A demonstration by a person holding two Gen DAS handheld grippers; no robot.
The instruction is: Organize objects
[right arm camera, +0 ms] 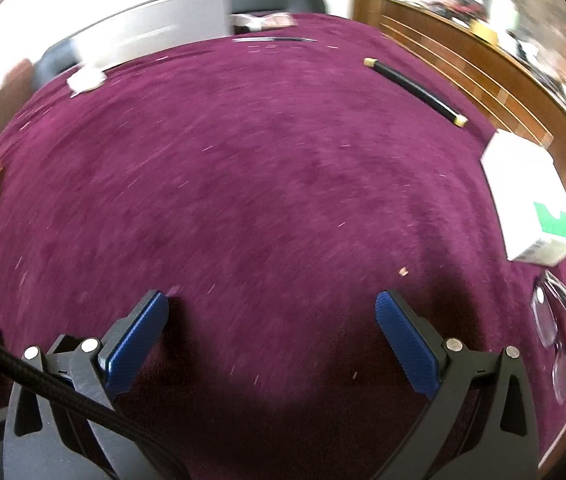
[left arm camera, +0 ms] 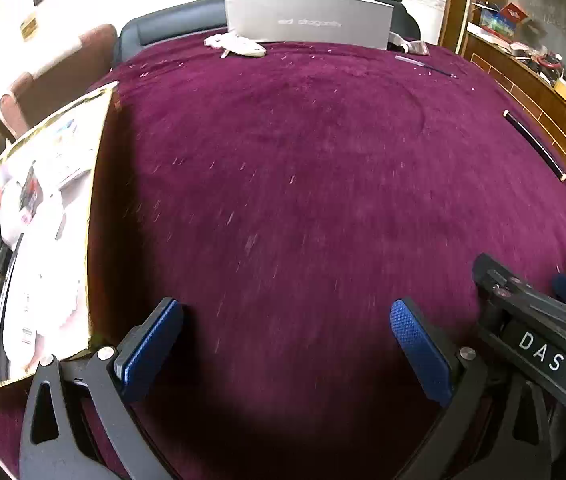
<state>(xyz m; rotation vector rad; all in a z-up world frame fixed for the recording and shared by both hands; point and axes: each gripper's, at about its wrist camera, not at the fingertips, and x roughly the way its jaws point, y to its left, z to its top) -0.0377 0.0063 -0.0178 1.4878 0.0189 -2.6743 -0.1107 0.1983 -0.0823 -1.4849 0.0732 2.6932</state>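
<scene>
Right wrist: white box (right arm camera: 523,184) near black rod (right arm camera: 415,90).

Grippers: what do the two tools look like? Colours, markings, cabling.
Both tools match: dark grey, angular finger arms with triangular cut-outs and silver pivot pins, tipped with blue textured pads. The left tool has no visible cable. The right tool has a black braided cable crossing its left arm, and its body carries a white "DAS" label.

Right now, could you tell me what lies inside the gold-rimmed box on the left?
The gold-rimmed box holds jumbled white packets, with red and black items among them. Whatever lies beneath them is covered.
</scene>
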